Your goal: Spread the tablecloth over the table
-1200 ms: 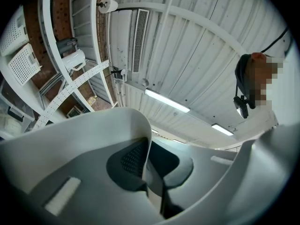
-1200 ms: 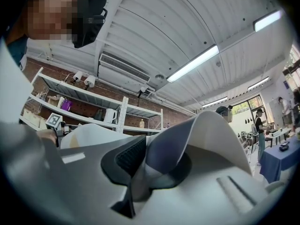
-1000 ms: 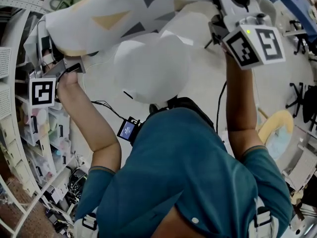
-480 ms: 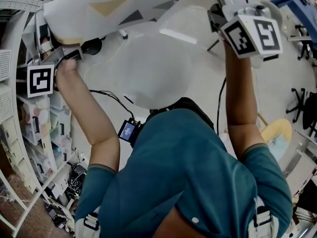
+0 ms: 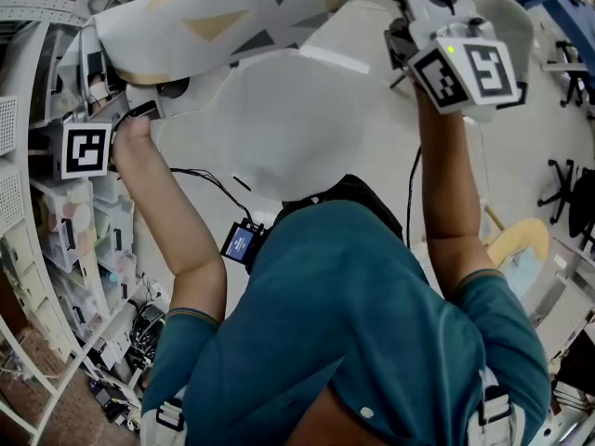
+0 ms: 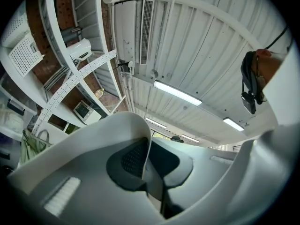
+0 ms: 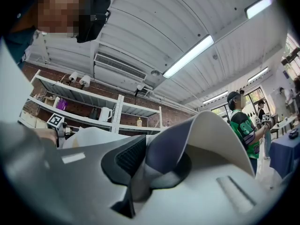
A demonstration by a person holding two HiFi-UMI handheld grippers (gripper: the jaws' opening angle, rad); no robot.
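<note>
The tablecloth (image 5: 232, 17), white with grey and tan triangles, is stretched in the air across the top of the head view, above a round white table (image 5: 270, 137). My left gripper (image 5: 139, 110) clamps its left corner, with its marker cube just below. My right gripper (image 5: 409, 26) clamps the right corner. In the left gripper view the jaws (image 6: 149, 161) are shut on a thin white edge of cloth (image 6: 124, 123) that curls up over them. In the right gripper view the jaws (image 7: 140, 168) pinch a fold of cloth (image 7: 211, 135) that arches to the right.
Cluttered white shelves (image 5: 56, 230) stand close on the left. A small blue device (image 5: 240, 242) hangs on a cable below the table. An office chair (image 5: 567, 184) and a yellow round object (image 5: 521, 240) are on the right. A person in green (image 7: 243, 125) stands far off.
Both grippers have shifted with the cloth still clamped. The cloth hangs lower and more of the round table shows beneath it.
</note>
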